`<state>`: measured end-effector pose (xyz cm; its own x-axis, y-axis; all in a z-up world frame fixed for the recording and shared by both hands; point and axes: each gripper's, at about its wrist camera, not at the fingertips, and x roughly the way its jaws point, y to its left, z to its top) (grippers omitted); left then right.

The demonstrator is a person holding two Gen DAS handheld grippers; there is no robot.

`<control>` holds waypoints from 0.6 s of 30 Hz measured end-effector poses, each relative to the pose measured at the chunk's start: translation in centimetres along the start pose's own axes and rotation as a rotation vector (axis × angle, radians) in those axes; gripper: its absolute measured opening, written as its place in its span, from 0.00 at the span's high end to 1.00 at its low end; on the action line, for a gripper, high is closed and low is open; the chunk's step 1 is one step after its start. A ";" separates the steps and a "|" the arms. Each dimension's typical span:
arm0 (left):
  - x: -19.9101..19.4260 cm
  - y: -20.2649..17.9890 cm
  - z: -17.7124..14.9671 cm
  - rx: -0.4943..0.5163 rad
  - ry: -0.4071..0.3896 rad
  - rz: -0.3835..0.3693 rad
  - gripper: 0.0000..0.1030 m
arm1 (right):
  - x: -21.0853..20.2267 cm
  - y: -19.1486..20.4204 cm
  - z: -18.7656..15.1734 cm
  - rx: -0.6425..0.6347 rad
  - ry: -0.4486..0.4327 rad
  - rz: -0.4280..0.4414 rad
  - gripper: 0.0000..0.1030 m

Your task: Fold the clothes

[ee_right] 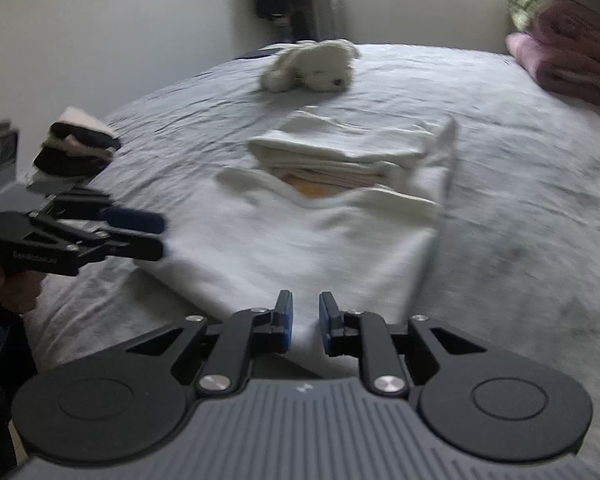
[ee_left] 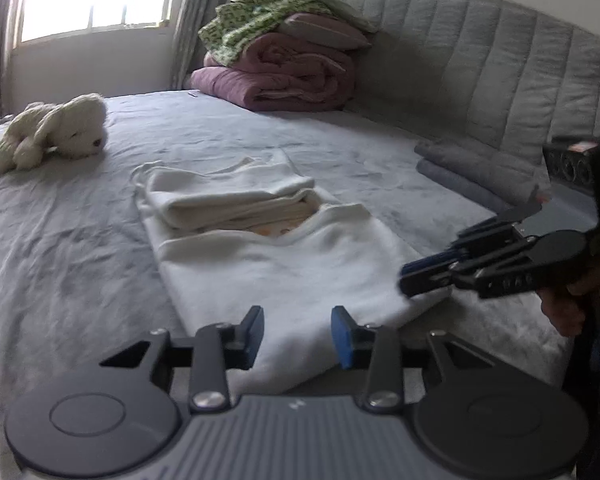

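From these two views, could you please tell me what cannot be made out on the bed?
- The orange print inside the white garment: folded cloth covers most of it in both views.
- Whether the right tongs touch the garment: blurred in the left wrist view.
- The dark stack: blurred in the right wrist view.
- The pink bedding: cut off by the right edge.

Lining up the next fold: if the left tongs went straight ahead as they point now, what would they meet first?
Most likely the white garment just ahead of the left tongs, which are open; its near edge lies between the fingers, though depth is unclear.
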<state>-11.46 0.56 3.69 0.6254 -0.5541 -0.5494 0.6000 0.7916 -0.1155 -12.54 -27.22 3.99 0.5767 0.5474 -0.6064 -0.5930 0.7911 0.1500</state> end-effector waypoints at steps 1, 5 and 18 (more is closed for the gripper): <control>0.3 -0.4 -0.1 0.014 0.011 0.001 0.63 | 0.3 0.7 0.1 -0.017 -0.003 0.011 0.81; 1.1 -1.3 -1.0 0.097 0.046 0.039 0.63 | 1.5 2.6 -0.1 -0.072 0.025 0.029 0.82; -0.1 -0.2 -2.2 0.131 0.065 0.011 0.63 | -0.1 -0.5 -0.8 -0.052 0.066 0.027 0.91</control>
<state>-12.77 1.02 1.92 0.6010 -0.5246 -0.6030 0.6560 0.7548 -0.0029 -12.79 -27.86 3.37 0.5229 0.5478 -0.6531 -0.6372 0.7601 0.1273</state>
